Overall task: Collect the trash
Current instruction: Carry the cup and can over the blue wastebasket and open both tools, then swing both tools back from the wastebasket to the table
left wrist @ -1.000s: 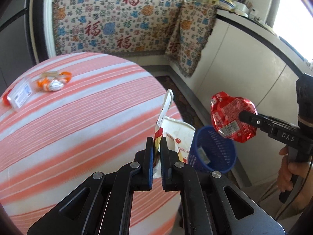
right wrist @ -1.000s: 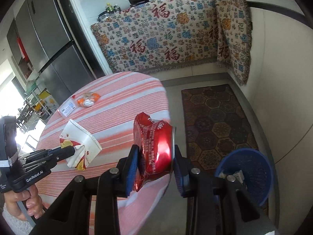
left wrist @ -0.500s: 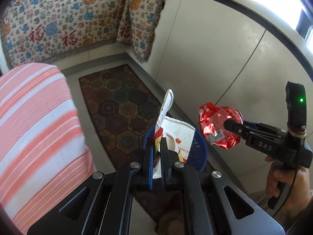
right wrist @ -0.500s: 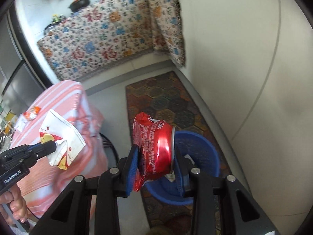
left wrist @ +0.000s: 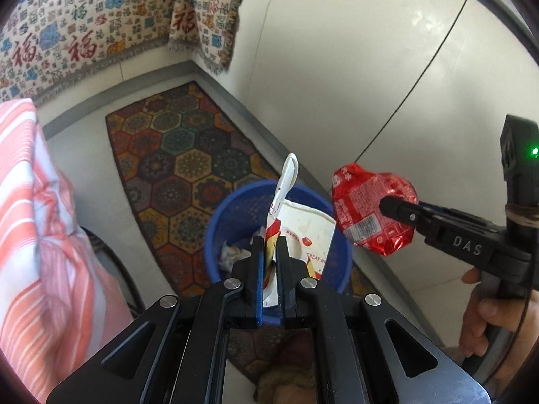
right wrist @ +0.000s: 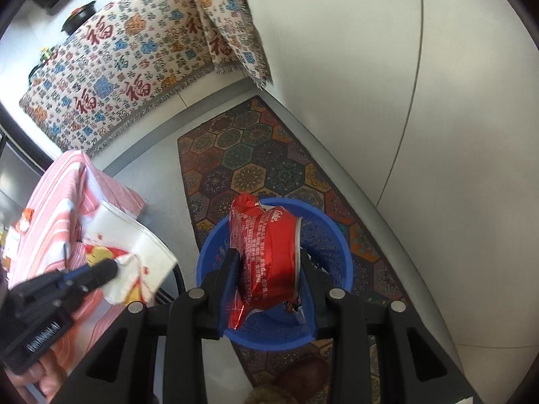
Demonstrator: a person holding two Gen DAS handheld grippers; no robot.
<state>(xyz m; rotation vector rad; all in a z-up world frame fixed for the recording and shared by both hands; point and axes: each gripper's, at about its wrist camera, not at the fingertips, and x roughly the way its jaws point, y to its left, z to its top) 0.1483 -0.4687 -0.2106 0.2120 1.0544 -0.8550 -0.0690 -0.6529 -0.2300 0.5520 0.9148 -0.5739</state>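
1. Two bits of trash are in my grip right now, one in each hand-held gripper.
2. My left hand-held gripper (left wrist: 269,262) is pressed tight on a flattened paper cup (left wrist: 305,235). The cup is white with red and yellow print. It hangs right over the blue basket (left wrist: 232,208) on the floor.
3. My right hand-held gripper (right wrist: 266,269) pinches a crushed red can (right wrist: 266,252) between its two fingers. The can fills the gap, so the fingers stand a bit apart. It also hangs over the blue basket (right wrist: 337,235).
4. Some trash is already down in the basket. I can see a crumpled scrap (left wrist: 232,254) at the bottom, but I cannot tell what it is.
5. The basket sits on the edge of a colourful rug (left wrist: 188,155), near the white wall.
6. I think this part is almost done. Both pieces are carried over, and the only step left for them is to let go so they drop in.
7. I think more is left after that. On the table with the striped cloth (right wrist: 57,208) I can see a small orange wrapper (right wrist: 24,220) near the far edge. It is small and blurry, so I cannot say more about it.
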